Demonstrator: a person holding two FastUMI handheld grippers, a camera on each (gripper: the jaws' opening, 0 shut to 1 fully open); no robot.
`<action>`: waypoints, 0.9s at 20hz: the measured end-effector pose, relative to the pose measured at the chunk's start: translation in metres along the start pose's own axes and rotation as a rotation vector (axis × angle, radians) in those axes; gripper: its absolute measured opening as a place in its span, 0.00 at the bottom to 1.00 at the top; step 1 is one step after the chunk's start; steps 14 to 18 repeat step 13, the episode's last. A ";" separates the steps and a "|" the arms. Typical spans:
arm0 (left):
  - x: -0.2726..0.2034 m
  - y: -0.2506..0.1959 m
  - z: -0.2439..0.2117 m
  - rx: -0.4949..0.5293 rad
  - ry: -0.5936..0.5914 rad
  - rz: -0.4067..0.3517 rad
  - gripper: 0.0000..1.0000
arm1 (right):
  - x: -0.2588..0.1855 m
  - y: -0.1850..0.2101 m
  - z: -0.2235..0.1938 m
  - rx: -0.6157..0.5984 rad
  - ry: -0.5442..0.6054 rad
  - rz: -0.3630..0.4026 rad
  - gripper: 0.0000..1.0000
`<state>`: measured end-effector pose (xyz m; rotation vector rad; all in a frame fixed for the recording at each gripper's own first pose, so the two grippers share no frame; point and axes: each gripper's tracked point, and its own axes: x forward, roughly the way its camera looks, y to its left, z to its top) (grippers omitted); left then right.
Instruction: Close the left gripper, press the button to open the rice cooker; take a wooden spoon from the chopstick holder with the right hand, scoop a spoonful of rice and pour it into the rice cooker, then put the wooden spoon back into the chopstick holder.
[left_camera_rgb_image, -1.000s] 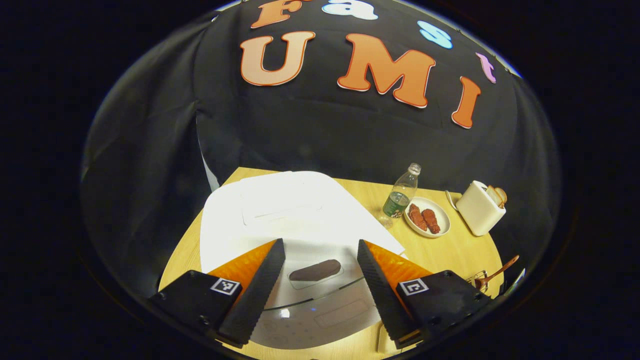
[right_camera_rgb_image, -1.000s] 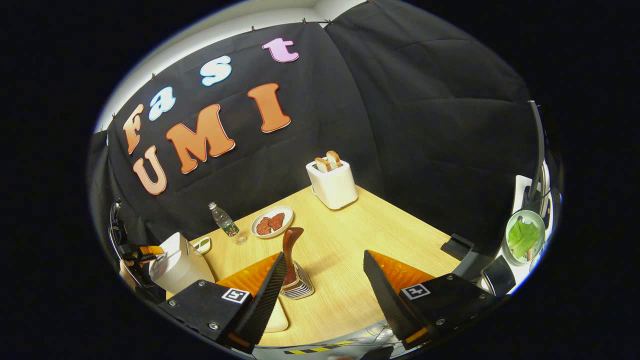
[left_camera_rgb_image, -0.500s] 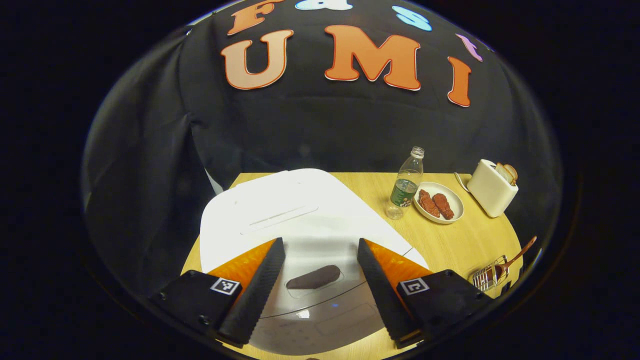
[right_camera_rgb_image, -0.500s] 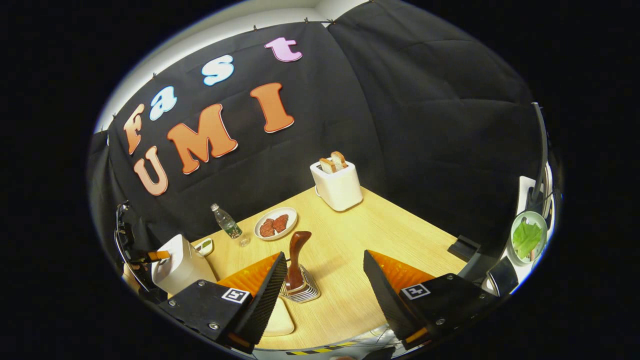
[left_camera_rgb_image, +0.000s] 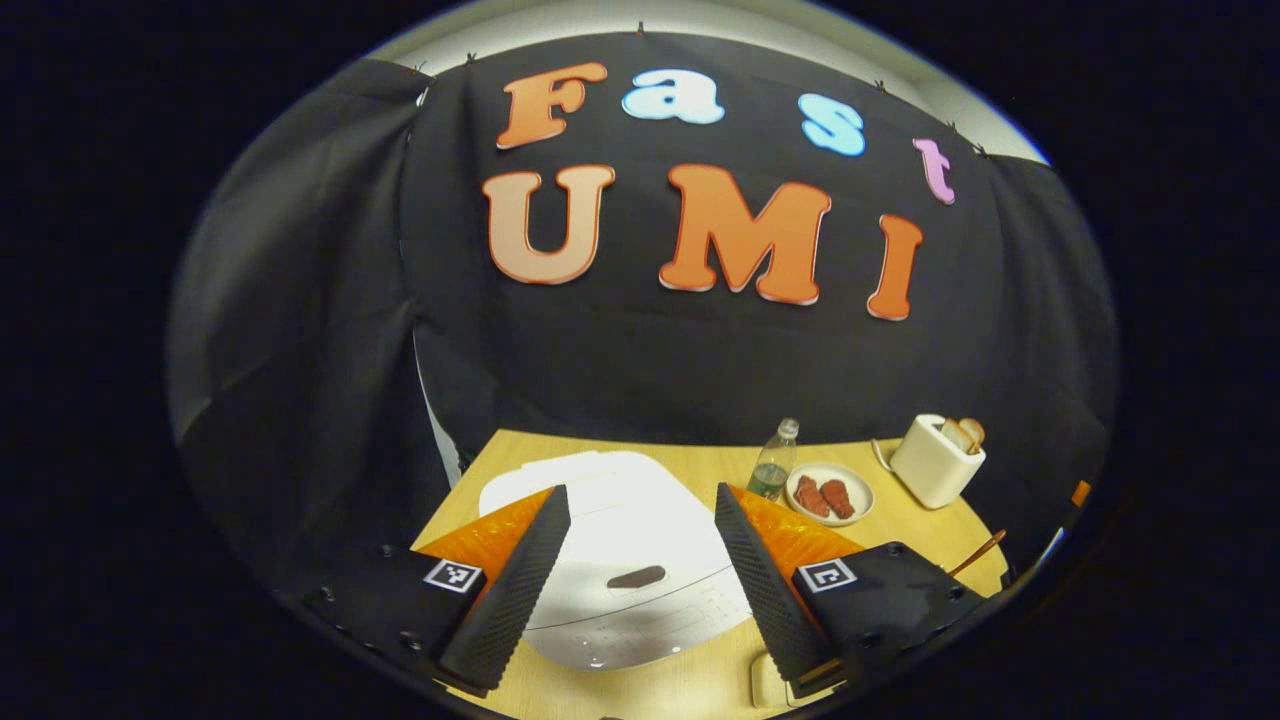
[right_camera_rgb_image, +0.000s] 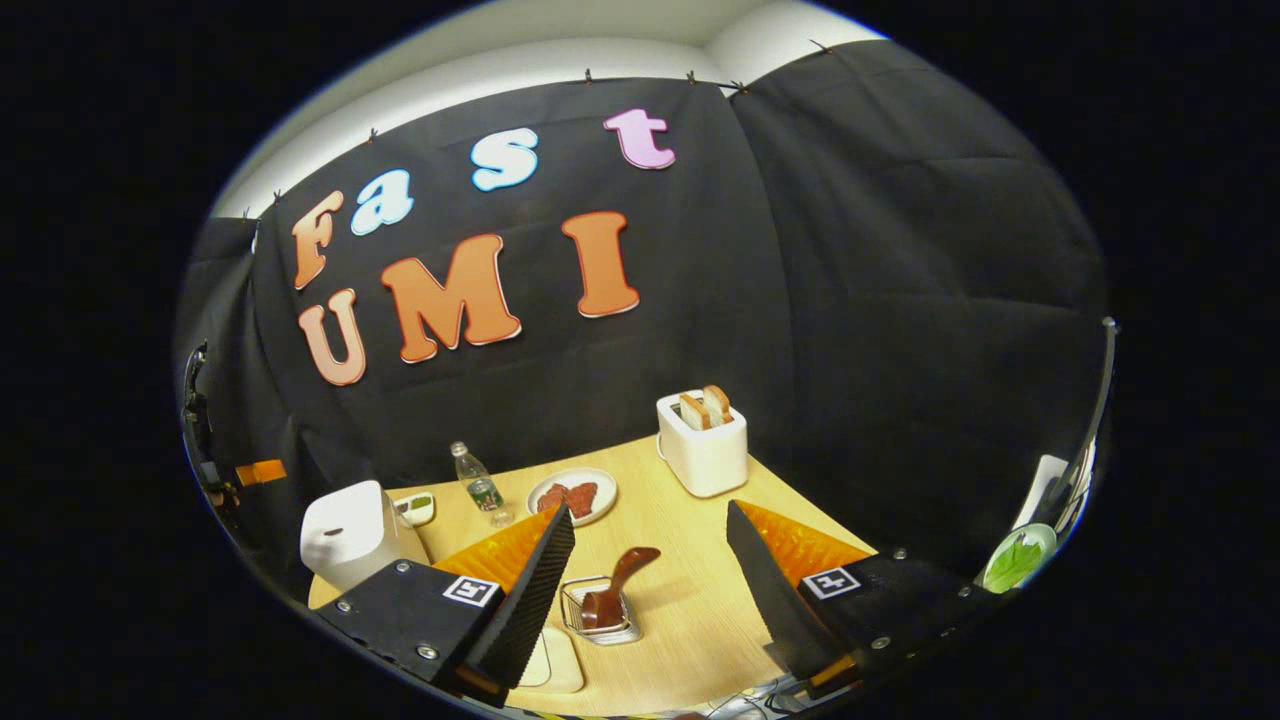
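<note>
The white rice cooker (left_camera_rgb_image: 620, 545) stands with its lid down, a dark oval button (left_camera_rgb_image: 636, 577) on its front. My left gripper (left_camera_rgb_image: 638, 495) hangs open above and short of it, the button showing between the fingers. In the right gripper view the cooker (right_camera_rgb_image: 345, 530) stands at the far left. The wooden spoon (right_camera_rgb_image: 618, 583) leans in the wire chopstick holder (right_camera_rgb_image: 600, 615) on the table. My right gripper (right_camera_rgb_image: 648, 512) is open above and behind the holder, holding nothing. The spoon's handle (left_camera_rgb_image: 978, 553) shows at the right edge of the left gripper view.
Along the back of the wooden table (right_camera_rgb_image: 690, 600) stand a water bottle (right_camera_rgb_image: 480, 487), a plate of meat (right_camera_rgb_image: 572, 495) and a white toaster (right_camera_rgb_image: 703, 450) with bread. A small dish (right_camera_rgb_image: 415, 508) sits by the cooker. A cream container (right_camera_rgb_image: 555, 655) lies by the holder.
Both grippers have drawn back and up from the table, so the cooker and holder look smaller. Both stay open. The cooker lid is down and the spoon is in the holder throughout.
</note>
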<state>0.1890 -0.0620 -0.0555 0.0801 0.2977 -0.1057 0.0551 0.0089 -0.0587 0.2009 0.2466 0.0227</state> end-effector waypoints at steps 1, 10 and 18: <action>-0.016 0.004 0.021 -0.013 -0.035 0.001 0.99 | -0.002 0.010 0.017 -0.010 -0.028 0.022 0.94; -0.160 0.044 0.112 0.027 -0.299 0.092 0.99 | -0.054 0.068 0.129 -0.244 -0.301 0.090 0.95; -0.191 0.046 0.115 -0.021 -0.337 0.082 0.99 | -0.070 0.085 0.133 -0.240 -0.332 0.128 1.00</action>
